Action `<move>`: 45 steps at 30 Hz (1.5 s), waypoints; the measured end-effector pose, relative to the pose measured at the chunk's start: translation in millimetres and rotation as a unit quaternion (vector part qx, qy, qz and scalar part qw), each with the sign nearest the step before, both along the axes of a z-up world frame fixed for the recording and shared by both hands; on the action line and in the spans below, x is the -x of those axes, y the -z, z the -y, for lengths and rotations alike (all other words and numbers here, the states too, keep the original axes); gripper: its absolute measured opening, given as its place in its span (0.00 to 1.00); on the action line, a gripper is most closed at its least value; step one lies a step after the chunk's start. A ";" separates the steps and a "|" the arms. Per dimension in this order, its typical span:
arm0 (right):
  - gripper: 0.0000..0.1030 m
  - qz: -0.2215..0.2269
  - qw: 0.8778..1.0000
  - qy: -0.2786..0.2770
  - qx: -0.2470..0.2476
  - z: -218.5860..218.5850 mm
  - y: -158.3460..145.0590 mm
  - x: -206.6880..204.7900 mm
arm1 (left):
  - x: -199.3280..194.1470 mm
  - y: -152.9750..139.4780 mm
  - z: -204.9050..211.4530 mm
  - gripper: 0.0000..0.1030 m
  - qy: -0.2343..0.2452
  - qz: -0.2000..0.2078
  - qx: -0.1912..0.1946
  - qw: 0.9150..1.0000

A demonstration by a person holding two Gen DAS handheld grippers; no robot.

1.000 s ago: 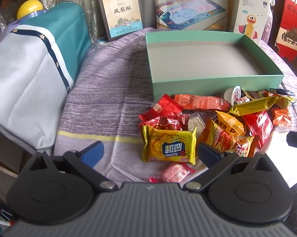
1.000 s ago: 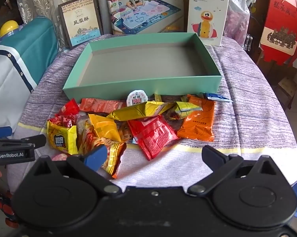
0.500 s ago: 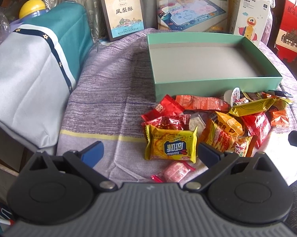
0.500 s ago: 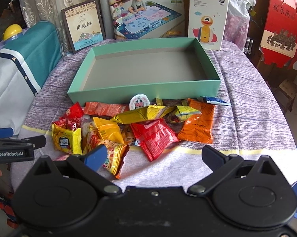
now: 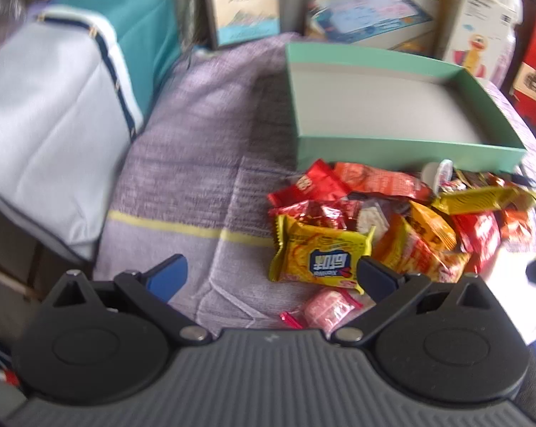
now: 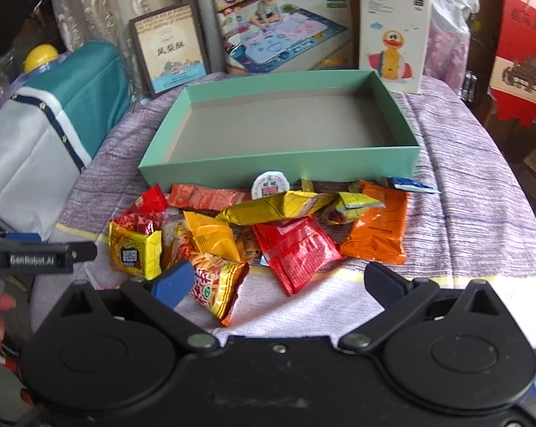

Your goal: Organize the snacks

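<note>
An empty mint-green box [image 6: 278, 162] [image 5: 403, 149] sits on the purple cloth. In front of it lies a pile of snack packets: a yellow biscuit packet [image 5: 321, 258] [image 6: 134, 252], a red packet [image 6: 293, 249], an orange packet [image 6: 378, 229], a long yellow packet [image 6: 278, 206], a round white cup [image 6: 269, 185] and a small pink candy [image 5: 325, 309]. My left gripper [image 5: 271, 274] is open and empty, low at the pile's left front. It also shows in the right wrist view [image 6: 40, 256]. My right gripper [image 6: 278, 281] is open and empty, just before the pile.
A teal and white bag [image 5: 65, 99] [image 6: 51, 121] stands left of the table. A framed pastry box [image 6: 170, 48], a play-mat box [image 6: 282, 32] and a duck toy box [image 6: 392, 35] stand behind the green box. A red gift bag [image 6: 520, 53] hangs at the right.
The left gripper swung left and its view is now blurred by motion. The right gripper pulled back and rose a little, so the pile looks farther. Both stayed open.
</note>
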State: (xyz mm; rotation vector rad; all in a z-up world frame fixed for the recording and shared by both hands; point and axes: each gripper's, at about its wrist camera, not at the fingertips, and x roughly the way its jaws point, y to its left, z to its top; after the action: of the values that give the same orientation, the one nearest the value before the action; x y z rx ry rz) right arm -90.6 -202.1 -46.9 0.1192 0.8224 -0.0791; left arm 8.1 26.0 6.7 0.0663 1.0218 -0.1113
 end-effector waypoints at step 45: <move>0.56 -0.095 0.987 -0.125 -0.029 -33.4 61.1 -77.9 | 0.8 55.6 -4.7 1.00 0.254 0.054 -0.145 0.955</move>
State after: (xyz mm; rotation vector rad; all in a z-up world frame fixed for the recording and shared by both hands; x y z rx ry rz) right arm -12.7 -168.8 -107.9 0.0631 1.0244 0.1719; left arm 7.2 30.8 -48.9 0.5997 0.8858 -0.4222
